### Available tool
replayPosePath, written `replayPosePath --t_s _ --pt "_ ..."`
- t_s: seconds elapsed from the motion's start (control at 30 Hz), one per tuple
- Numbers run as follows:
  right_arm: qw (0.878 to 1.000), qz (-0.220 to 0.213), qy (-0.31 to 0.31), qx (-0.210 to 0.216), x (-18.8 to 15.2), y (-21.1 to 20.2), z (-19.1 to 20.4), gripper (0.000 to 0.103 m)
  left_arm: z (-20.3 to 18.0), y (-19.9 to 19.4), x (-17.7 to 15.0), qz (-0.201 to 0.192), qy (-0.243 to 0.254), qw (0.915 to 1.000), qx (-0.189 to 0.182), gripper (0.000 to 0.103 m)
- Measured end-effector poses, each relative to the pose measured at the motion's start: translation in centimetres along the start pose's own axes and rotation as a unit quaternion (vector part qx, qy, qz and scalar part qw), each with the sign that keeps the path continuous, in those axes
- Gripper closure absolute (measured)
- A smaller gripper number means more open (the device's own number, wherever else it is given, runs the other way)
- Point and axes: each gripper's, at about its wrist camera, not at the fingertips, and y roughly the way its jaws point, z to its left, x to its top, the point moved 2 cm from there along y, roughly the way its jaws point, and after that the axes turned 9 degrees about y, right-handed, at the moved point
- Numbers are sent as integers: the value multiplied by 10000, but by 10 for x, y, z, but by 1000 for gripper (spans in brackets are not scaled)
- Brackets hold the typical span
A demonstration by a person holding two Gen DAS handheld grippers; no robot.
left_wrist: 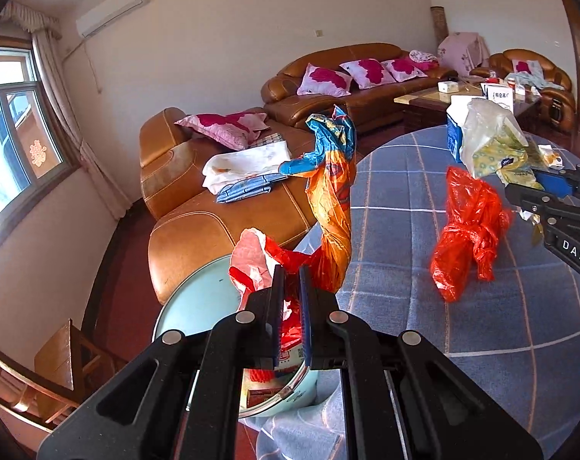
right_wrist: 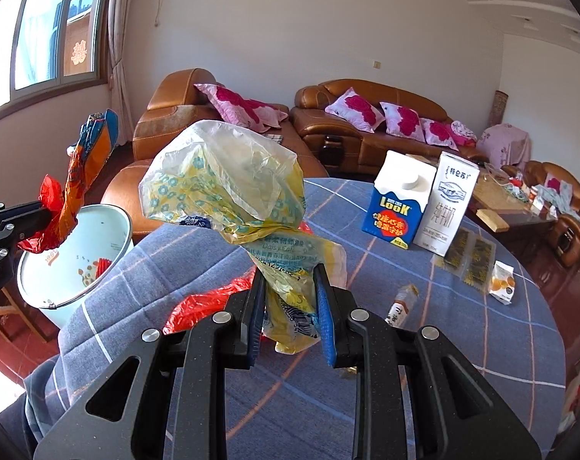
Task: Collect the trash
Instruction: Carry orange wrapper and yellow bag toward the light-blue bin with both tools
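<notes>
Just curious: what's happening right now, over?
Left jaws shut on orange wrapper, above bin. Right jaws shut on yellow bag. Red bag still on table.

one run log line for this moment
left gripper: shut on orange-blue foil wrapper | right gripper: shut on yellow plastic bag | pale blue bin: beside table

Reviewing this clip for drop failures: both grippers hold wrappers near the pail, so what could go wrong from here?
1. The left gripper pinches only the low end of the orange and blue wrapper and red plastic; the tall top could flop outside the pail.
2. The right gripper holds the yellow tissue wrapper by a twisted neck; it may slip.
3. The red bag on the table could get snagged.
</notes>
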Motion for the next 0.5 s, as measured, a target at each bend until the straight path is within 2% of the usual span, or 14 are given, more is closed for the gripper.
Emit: replayPosePath --t_s 0.2,0.5 --pt "9996 -48 -207 170 4 4 27 78 15 -5 -9 34 28 9995 310 96" --pt "9985 -34 -434 340 8 10 52 78 36 -10 -17 95 -69 9986 519 96"
